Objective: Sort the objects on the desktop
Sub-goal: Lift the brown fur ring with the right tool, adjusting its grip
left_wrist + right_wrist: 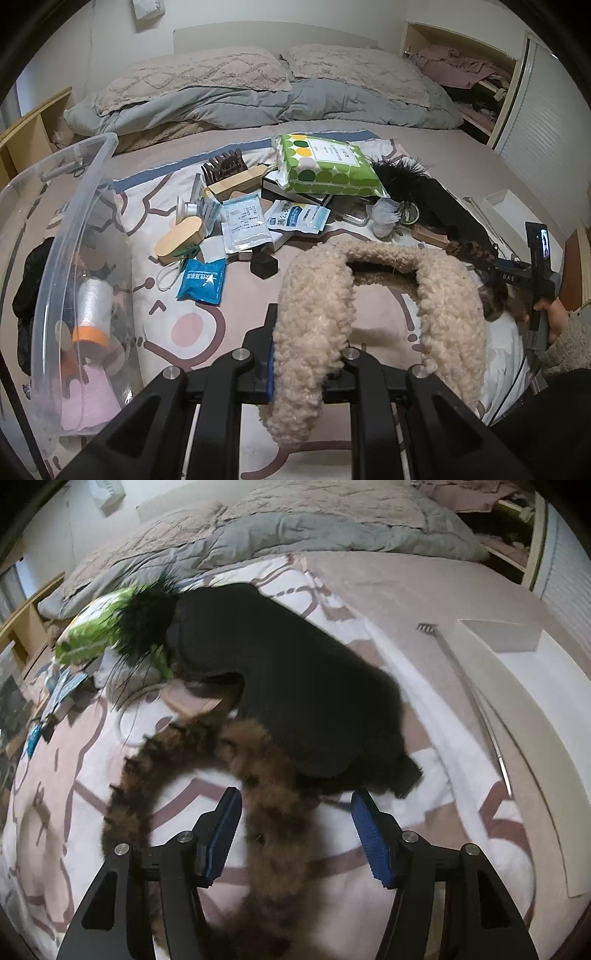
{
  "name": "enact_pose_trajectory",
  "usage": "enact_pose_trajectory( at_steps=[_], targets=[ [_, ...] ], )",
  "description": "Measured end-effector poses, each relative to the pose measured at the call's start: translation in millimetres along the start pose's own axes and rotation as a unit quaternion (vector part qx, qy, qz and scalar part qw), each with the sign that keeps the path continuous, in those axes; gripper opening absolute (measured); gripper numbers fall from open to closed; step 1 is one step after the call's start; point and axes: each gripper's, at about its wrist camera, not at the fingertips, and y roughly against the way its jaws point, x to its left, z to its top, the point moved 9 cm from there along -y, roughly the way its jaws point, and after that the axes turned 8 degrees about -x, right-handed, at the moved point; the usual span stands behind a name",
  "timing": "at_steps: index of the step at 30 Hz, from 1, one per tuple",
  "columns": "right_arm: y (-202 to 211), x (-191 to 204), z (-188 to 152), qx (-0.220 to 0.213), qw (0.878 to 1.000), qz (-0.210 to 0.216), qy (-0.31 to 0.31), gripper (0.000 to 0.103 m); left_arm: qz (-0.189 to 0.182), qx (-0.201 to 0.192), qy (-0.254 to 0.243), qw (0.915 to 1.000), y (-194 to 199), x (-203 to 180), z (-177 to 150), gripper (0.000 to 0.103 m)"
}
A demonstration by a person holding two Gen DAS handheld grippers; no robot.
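Cream fleece headband (369,295): light, soft pile over springy arch; clamped at one leg in left hand-held gripper (308,373), jaws fully closed, above bed (424,140). Brown fur headband (266,812): equally light, plush, slippery; between wide-open jaws of right hand-held gripper (295,834), pads not pressing. Best hold: mid-band. Clear bin (66,229) nearby at left.

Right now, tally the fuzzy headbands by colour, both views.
Cream headband: 1, clamped in the left gripper.
Brown headband: 1, lying on the bedspread between the open fingers of the right gripper.
Total: 2
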Motion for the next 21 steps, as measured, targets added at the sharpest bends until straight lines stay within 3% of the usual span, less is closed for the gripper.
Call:
enact_pose_trajectory(
  at_steps=[6,7,8,21],
  targets=[
    [0,0,2,-0.005,1.000,0.015,0.008,0.028,-0.001,0.002,-0.001,1.0000,-3,0,1,0.016],
    [1,1,3,-0.009,1.000,0.016,0.010,0.018,-0.001,0.001,-0.001,1.0000,-3,0,1,0.016],
    [5,3,4,-0.016,1.000,0.023,0.009,0.016,-0.002,0.000,-0.001,1.0000,-3,0,1,0.016],
    [51,47,37,-0.063,0.995,0.065,0.039,0.015,0.002,-0.031,0.008,0.9995,22,2,11,0.016]
  ],
)
